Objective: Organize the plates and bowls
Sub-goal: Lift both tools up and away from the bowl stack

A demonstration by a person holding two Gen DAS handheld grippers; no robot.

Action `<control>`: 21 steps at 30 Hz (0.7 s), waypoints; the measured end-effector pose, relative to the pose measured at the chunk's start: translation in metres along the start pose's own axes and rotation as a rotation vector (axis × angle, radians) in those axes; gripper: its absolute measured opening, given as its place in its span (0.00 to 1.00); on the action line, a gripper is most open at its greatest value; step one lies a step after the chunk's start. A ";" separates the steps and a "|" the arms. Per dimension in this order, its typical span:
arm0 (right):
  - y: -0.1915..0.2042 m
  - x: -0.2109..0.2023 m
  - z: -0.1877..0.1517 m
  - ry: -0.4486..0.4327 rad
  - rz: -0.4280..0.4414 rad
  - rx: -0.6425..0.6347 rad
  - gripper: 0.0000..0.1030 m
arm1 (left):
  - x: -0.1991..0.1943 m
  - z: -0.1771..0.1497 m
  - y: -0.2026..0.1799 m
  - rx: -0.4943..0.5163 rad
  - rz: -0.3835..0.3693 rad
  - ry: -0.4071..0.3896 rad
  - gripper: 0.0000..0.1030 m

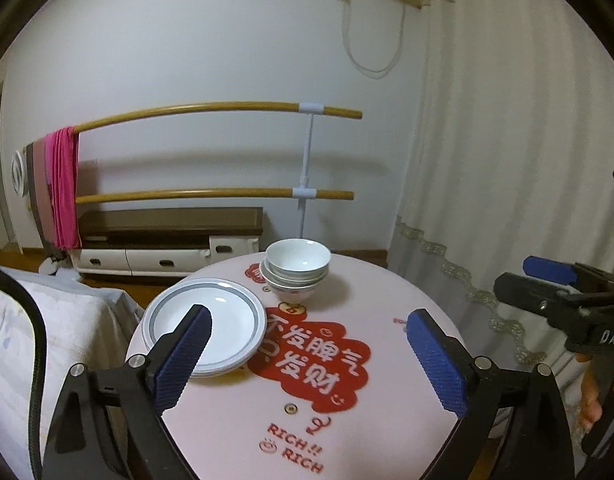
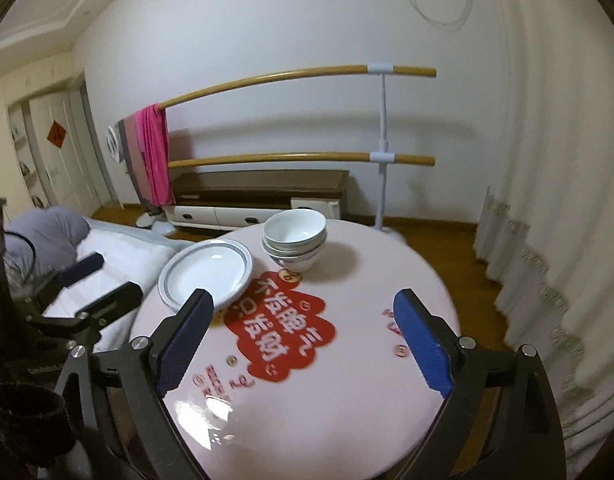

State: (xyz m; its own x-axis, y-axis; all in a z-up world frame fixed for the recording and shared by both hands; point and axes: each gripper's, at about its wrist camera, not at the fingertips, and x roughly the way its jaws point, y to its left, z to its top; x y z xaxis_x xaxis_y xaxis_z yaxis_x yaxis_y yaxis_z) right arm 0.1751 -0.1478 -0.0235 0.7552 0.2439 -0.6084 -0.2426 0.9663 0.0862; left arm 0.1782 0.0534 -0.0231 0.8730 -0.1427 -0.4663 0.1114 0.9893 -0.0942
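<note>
— Hovering over the near side of the round table (image 1: 387,400), the left gripper (image 1: 307,356) is tilting downward, its blue-padded jaws spread wide with nothing between them but the printed tabletop.

— And the right gripper (image 2: 303,340)?

— Doing much the same: angling down toward the table, jaws gaping and holding nothing. In the left wrist view it is showing at the right edge (image 1: 563,300), with the person's fingers (image 1: 591,400) wrapping its handle.

— Where are the dishes sitting?

— The stack of plates (image 1: 205,322) is lying flat at the table's left side, and its left rim is reaching about to the table's edge, next to the bed (image 1: 39,340). The stack of bowls (image 1: 297,272) is standing upright toward the far edge, mouths facing up, nested one inside another, just beside the plates; I cannot tell whether the two stacks are touching.

— Is there room to move?

— The middle and right of the tabletop are lying bare, only the red lettering showing. A white curtain (image 1: 507,180) is hanging close on the right, and a two-rail wooden rack (image 1: 227,148) with a pink cloth (image 1: 65,184) is standing against the far wall, well apart from the table.

— Any long axis to the dishes?

— Both stacks are round, so none; they are simply stacking straight up.
</note>
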 end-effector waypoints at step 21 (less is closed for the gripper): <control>-0.002 -0.016 -0.051 0.001 0.093 0.033 1.00 | -0.026 -0.002 -0.021 0.040 0.038 0.056 0.99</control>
State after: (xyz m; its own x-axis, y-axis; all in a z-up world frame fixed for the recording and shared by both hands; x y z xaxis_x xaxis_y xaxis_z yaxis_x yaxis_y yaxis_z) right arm 0.1329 -0.1580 -0.0539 0.7300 0.3325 -0.5971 -0.2912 0.9417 0.1685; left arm 0.1522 0.0364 -0.0108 0.8494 -0.1055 -0.5172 0.0988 0.9943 -0.0405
